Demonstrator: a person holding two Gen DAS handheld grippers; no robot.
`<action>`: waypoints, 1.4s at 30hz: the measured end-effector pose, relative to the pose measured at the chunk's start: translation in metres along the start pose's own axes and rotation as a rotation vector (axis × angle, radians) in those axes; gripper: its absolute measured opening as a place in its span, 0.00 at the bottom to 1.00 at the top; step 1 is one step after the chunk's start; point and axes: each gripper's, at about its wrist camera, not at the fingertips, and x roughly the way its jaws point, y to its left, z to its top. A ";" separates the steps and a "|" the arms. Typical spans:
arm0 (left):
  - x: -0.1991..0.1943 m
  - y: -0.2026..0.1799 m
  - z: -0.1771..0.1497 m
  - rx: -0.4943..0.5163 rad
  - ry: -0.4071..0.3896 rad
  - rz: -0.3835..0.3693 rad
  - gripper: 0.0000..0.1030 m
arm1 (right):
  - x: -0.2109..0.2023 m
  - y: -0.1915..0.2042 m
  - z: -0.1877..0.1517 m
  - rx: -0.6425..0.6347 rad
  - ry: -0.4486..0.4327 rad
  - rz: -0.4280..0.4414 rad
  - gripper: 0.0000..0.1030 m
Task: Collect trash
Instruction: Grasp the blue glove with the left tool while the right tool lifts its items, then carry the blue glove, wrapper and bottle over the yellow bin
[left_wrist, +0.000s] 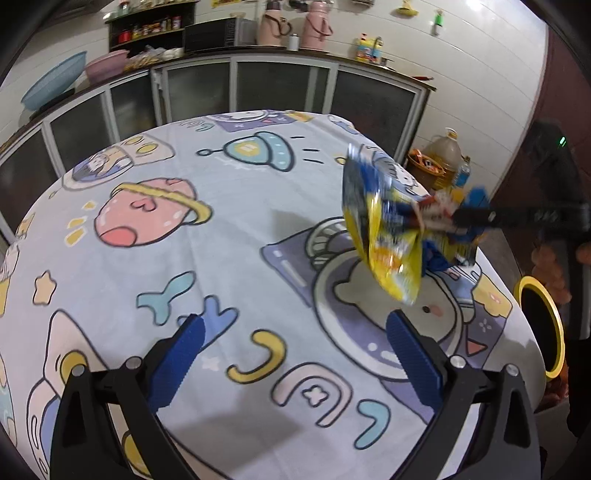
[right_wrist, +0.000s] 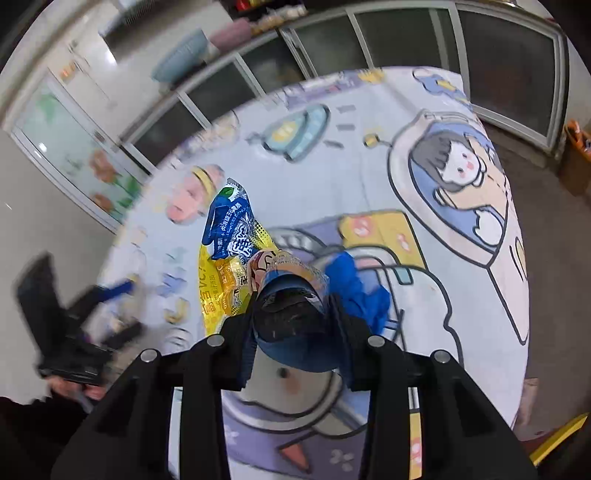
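A bundle of trash hangs just above the right side of the cartoon-print tablecloth (left_wrist: 240, 206). It is a crumpled yellow and blue snack wrapper (left_wrist: 380, 236) with other wrappers and a blue scrap bunched in. My right gripper (left_wrist: 465, 218) comes in from the right edge, shut on the bundle. In the right wrist view the yellow and blue wrapper (right_wrist: 229, 240) and a blue scrap (right_wrist: 358, 288) stick out past my right gripper (right_wrist: 291, 306), whose pads squeeze a crushed printed packet. My left gripper (left_wrist: 299, 343) hovers low over the cloth, open and holding nothing. It shows blurred as the left gripper (right_wrist: 110, 291).
A dark bin with a yellow rim (left_wrist: 546, 332) stands off the table's right edge. Glass-door cabinets (left_wrist: 273, 85) run behind the table, with basins and flasks on top. A large oil bottle (left_wrist: 443, 155) and a basket sit on the floor at the far right.
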 end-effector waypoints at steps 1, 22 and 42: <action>0.002 -0.006 0.002 0.015 -0.002 -0.004 0.92 | -0.008 0.000 0.000 0.008 -0.017 0.017 0.34; 0.150 -0.147 0.064 0.156 0.160 -0.120 0.92 | -0.226 -0.103 -0.110 0.311 -0.424 -0.130 0.35; 0.082 -0.161 0.055 0.200 0.013 -0.024 0.23 | -0.255 -0.105 -0.163 0.333 -0.484 -0.049 0.35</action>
